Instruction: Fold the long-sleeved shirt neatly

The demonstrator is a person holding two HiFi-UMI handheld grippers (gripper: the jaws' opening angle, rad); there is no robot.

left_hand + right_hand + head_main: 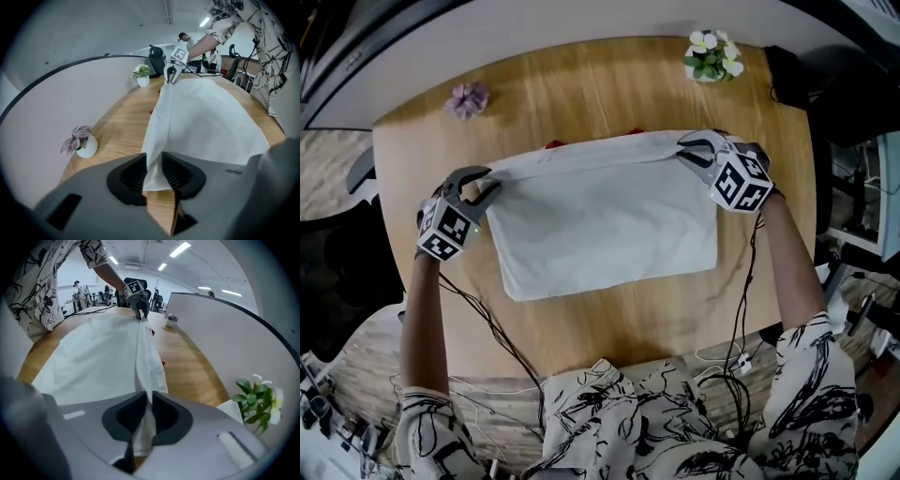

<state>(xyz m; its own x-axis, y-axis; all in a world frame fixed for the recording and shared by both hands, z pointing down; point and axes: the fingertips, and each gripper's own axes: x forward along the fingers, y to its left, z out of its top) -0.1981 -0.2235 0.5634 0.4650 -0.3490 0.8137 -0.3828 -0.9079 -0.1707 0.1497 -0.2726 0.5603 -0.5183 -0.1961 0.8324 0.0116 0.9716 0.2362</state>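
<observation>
The white shirt (609, 225) lies flat on the wooden table (628, 314) before you. Your left gripper (483, 185) and right gripper (692, 153) each pinch its raised far edge, stretched taut between them. Beyond stand a purple-leaved plant (469, 98) and a white-flowered plant (712, 54).

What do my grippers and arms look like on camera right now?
Both the left gripper and right gripper are grey with black ribbed pads, each carrying a white cube with black square markers. Thin black cables trail from each along the forearms. The short sleeves are white with a black scribbled print.
</observation>
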